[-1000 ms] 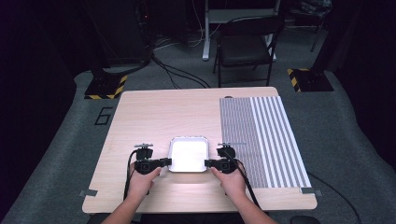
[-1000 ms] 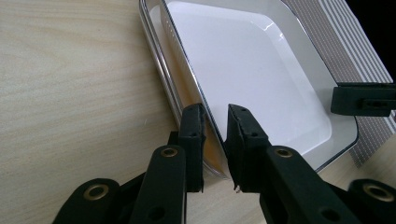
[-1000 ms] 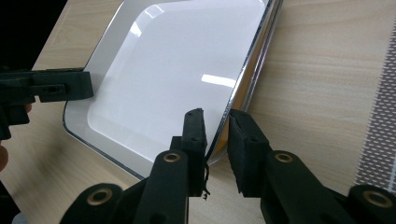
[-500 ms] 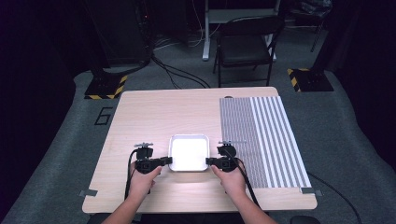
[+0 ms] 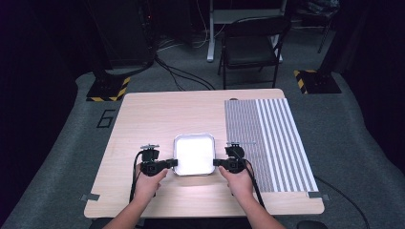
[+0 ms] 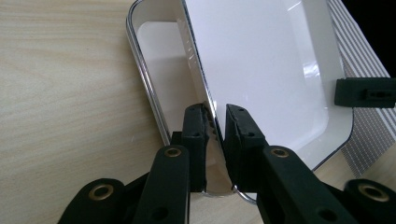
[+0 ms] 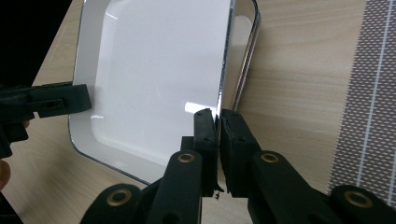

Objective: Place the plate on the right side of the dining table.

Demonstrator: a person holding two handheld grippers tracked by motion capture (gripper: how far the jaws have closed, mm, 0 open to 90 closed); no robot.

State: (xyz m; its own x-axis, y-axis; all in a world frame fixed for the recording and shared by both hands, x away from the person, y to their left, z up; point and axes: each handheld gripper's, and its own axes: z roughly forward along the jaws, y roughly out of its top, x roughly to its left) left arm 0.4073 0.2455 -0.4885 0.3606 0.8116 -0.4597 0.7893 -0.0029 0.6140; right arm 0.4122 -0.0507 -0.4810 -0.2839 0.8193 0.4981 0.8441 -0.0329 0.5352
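One white tray sits between your two grippers on the tabletop, and you have each of its side rims pinched: your left gripper is clamped on the rim nearest it, your right gripper on the opposite rim. One striped mat lies just beyond your right gripper, on its outer side, and your two hands hold the grippers from the near edge.
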